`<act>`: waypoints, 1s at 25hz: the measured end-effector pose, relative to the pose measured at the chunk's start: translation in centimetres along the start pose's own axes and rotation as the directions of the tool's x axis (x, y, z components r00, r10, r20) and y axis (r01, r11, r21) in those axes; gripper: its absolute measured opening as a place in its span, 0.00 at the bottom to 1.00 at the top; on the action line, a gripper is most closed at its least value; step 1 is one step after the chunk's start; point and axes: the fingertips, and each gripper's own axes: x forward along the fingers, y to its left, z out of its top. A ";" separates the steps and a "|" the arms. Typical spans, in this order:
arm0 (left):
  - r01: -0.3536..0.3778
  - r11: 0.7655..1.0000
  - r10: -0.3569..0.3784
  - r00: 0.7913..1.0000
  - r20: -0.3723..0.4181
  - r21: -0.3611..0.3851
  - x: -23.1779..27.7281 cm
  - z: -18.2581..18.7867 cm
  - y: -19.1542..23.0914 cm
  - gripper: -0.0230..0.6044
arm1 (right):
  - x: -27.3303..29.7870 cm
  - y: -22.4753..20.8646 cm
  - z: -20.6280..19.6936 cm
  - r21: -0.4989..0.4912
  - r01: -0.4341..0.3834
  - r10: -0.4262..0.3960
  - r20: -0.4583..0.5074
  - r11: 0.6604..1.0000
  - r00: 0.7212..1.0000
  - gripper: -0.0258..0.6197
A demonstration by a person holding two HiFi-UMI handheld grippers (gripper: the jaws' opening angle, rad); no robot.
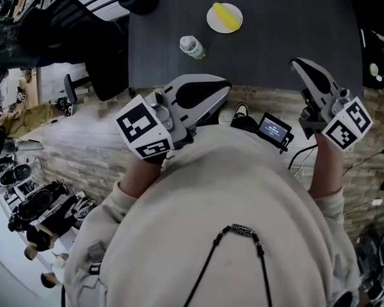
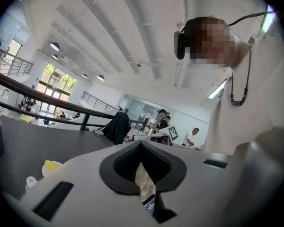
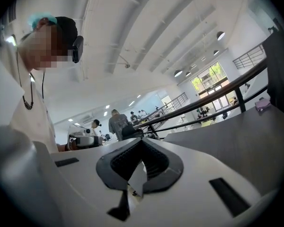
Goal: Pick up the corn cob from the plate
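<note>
The yellow corn cob (image 1: 224, 16) lies on a small white plate (image 1: 212, 23) at the far side of the dark table (image 1: 275, 24). In the left gripper view the corn cob (image 2: 49, 165) shows low at the left, far from the jaws. My left gripper (image 1: 225, 86) hangs at the table's near edge, jaws shut with nothing between them (image 2: 141, 145). My right gripper (image 1: 297, 62) is over the table's near right part, also shut and empty (image 3: 141, 143). Both point nearly level, well short of the plate.
A small clear bottle (image 1: 192, 47) lies on the table between my left gripper and the plate. A black chair (image 1: 96, 37) stands at the table's left. A small device with a screen (image 1: 274, 128) hangs at my chest. People stand in the background.
</note>
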 end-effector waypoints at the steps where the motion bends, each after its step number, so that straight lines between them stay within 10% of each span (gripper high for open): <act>1: 0.011 1.000 -0.010 1.000 0.008 -0.016 0.5 -0.5 -0.1 0.04 | -0.7 -0.7 -0.2 0.006 0.026 -0.026 0.009 1.000 1.000 0.06; 6: 0.107 0.990 -0.098 0.990 0.097 -0.093 -1.0 -2.6 0.3 0.04 | -1.5 1.1 0.4 -0.037 0.158 -0.156 0.049 0.987 0.986 0.06; 25: 0.376 0.926 -0.376 0.927 0.001 0.042 -2.1 -1.9 0.9 0.04 | 0.9 3.9 2.2 -0.120 0.302 -0.288 0.121 0.946 0.950 0.06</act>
